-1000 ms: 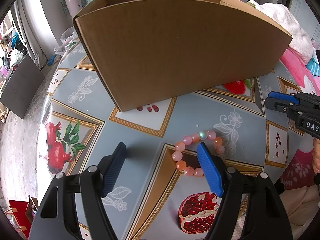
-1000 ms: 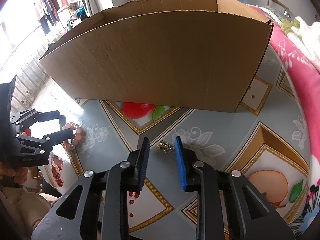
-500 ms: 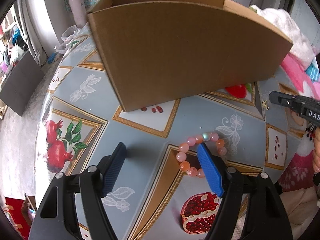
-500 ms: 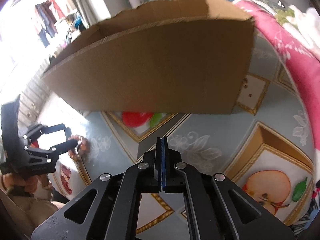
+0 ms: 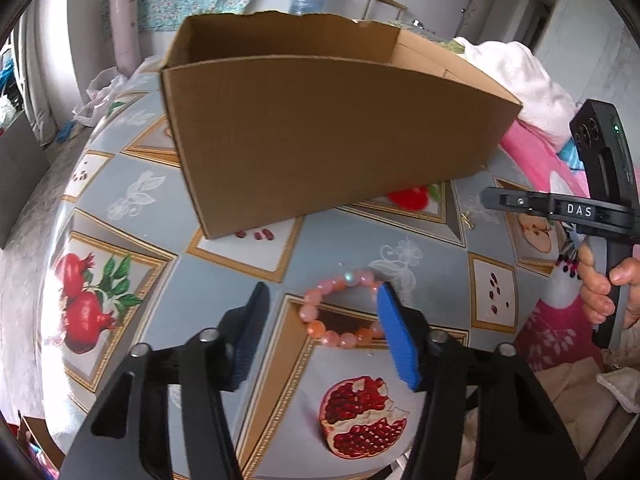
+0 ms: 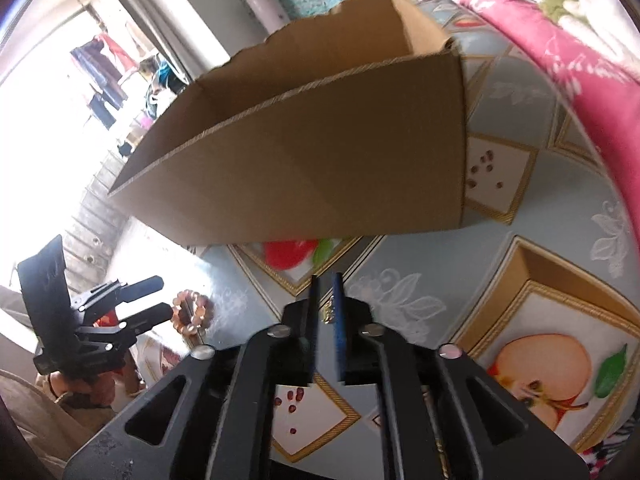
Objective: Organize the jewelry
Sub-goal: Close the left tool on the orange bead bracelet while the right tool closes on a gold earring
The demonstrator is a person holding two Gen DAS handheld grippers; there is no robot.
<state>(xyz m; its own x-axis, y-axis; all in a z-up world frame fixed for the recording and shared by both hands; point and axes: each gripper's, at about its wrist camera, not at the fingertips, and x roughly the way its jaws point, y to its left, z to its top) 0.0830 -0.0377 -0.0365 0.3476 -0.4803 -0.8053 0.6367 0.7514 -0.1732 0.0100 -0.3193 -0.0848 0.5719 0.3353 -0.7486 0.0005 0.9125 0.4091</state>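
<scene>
Lower centre in the left wrist view, the left gripper [image 5: 322,300], wide a second ago, is closing around the pink bead bracelet [image 5: 310,313] on the tablecloth [image 5: 132,200], not yet pinching, while the right gripper [image 6: 326,285], just clamped, is opening narrowly around a gold trinket [image 6: 329,313], hold unclear; nothing seems to have reached the cardboard box [image 5: 320,140].

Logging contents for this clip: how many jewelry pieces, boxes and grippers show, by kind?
Bead bracelet: 1
Small gold piece, between the right gripper's fingers: 1
Cardboard box: 1
Grippers: 2, left gripper and right gripper
Total: 5
</scene>
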